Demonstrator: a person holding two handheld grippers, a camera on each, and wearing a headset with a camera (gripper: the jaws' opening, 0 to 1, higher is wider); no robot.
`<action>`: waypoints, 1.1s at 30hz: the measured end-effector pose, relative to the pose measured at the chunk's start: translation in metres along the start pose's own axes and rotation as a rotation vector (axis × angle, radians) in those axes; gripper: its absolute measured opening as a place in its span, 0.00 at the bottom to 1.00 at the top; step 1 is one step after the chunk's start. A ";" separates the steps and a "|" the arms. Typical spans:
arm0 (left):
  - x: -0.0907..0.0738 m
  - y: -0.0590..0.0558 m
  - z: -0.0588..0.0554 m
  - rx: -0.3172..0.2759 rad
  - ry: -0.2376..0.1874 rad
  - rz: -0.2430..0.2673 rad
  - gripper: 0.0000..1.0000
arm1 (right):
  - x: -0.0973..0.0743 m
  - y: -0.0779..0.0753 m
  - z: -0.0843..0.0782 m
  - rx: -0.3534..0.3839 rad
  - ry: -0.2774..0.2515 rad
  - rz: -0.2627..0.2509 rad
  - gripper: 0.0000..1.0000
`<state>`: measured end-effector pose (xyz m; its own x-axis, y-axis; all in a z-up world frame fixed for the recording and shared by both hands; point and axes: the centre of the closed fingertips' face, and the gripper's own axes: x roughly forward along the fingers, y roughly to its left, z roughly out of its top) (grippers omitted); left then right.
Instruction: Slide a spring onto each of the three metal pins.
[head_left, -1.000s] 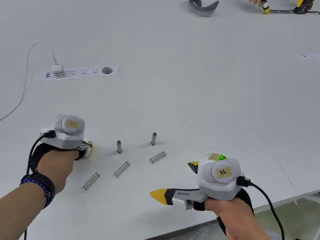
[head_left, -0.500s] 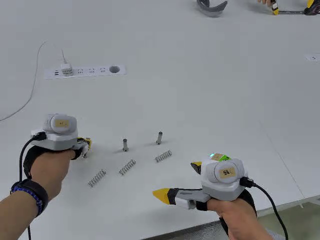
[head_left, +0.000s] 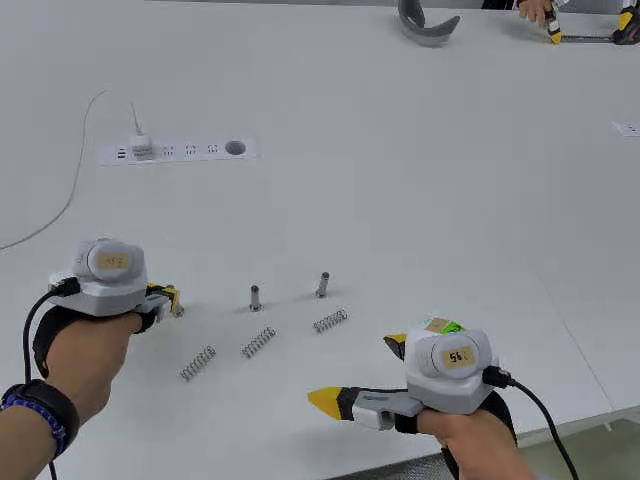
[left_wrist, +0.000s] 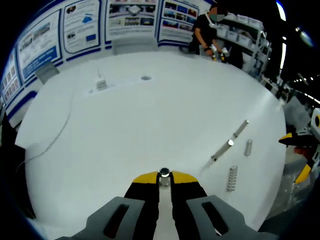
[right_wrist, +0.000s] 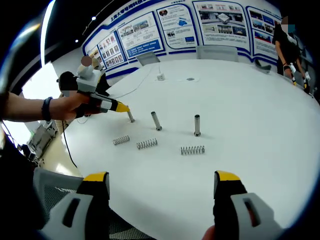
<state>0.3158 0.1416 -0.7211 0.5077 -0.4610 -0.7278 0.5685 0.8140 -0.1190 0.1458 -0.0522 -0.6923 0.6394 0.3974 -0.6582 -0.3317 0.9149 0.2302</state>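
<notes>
The left gripper (left_wrist: 164, 182) pinches one upright pin (left_wrist: 164, 173). The right gripper (right_wrist: 160, 176) is spread wide, holding nothing. A second pin (head_left: 255, 297) and a third pin (head_left: 322, 284) stand on the counter (head_left: 400, 200), with three springs (head_left: 258, 342) lying beside them.

White power strip (head_left: 178, 150) lies on the table (head_left: 420, 200).
</notes>
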 end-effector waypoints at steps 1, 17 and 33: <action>-0.001 0.000 -0.001 -0.001 0.000 0.001 0.07 | 0.000 0.000 0.000 0.000 -0.001 0.000 0.87; -0.001 -0.009 -0.003 0.020 0.002 -0.005 0.07 | -0.002 -0.001 0.000 -0.003 0.000 -0.004 0.87; 0.000 -0.023 -0.005 0.077 0.005 -0.023 0.07 | -0.002 -0.001 -0.001 -0.005 0.001 -0.006 0.87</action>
<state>0.2997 0.1250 -0.7213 0.4907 -0.4774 -0.7289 0.6282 0.7735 -0.0838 0.1439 -0.0538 -0.6913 0.6409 0.3918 -0.6601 -0.3309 0.9170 0.2229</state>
